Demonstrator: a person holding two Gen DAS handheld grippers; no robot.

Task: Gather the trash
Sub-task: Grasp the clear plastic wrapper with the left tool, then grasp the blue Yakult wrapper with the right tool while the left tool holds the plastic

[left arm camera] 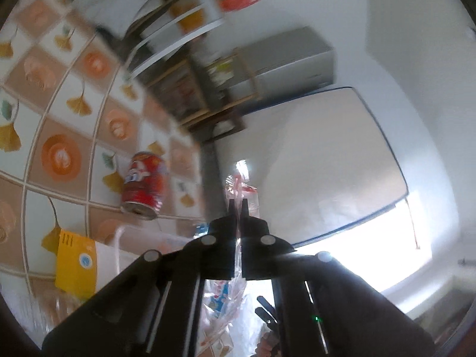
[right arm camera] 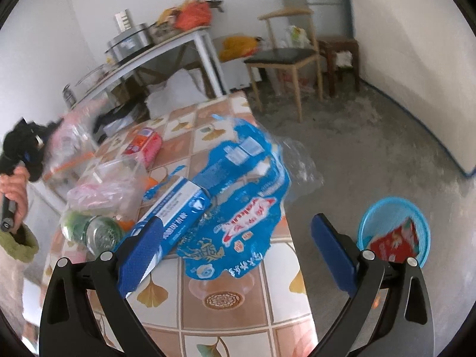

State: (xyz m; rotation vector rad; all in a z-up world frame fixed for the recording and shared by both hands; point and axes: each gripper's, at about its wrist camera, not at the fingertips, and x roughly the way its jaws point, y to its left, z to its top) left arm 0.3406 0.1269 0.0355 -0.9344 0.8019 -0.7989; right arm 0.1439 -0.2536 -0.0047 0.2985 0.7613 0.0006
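My left gripper (left arm camera: 237, 206) is shut on a clear plastic bag with pink and red print (left arm camera: 236, 182), raised above the patterned table (left arm camera: 62, 95); the bag hangs down between the fingers. A red can (left arm camera: 144, 184) lies on its side on the table to the left. My right gripper (right arm camera: 238, 242) stands open over the table's near end, nothing between its blue pads (right arm camera: 144, 248). Just beyond it lie a crumpled blue bag (right arm camera: 247, 202) and a blue-and-white box (right arm camera: 175, 217). The raised clear bag (right arm camera: 73, 136) shows blurred at the left.
A green can (right arm camera: 92, 232), another clear bag (right arm camera: 104, 184) and a red pack (right arm camera: 142, 145) lie on the table (right arm camera: 226, 312). A blue basket (right arm camera: 386, 211) holding a red wrapper stands on the floor to the right. A chair (right arm camera: 285, 56) and side table stand beyond. A hand (right arm camera: 12, 190) grips the left handle.
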